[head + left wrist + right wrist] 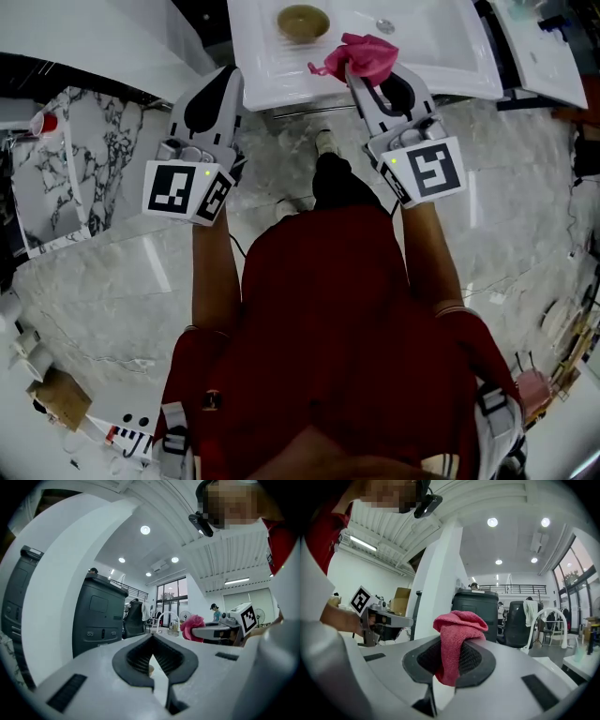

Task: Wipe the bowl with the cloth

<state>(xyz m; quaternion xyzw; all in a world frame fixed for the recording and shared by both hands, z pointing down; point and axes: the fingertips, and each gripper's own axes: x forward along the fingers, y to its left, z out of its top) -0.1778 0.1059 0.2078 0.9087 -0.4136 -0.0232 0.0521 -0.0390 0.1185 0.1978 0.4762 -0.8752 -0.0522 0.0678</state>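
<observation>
Brownish bowl (303, 22) sits on the white table (441, 56), upright. Right gripper (364, 73) is clamped on the pink cloth (361, 54); the cloth bunches out past the jaw tips, just right of the bowl and a little nearer the person, not touching it. Left gripper (228, 80) has its jaws pressed together with nothing between them, left of the bowl and nearer the person, clear of it.

Both forearms extended forward. White left gripper (151, 641): jaws together, empty. White right gripper (449, 645): jaws clamped on crumpled pink cloth (458, 627).
</observation>
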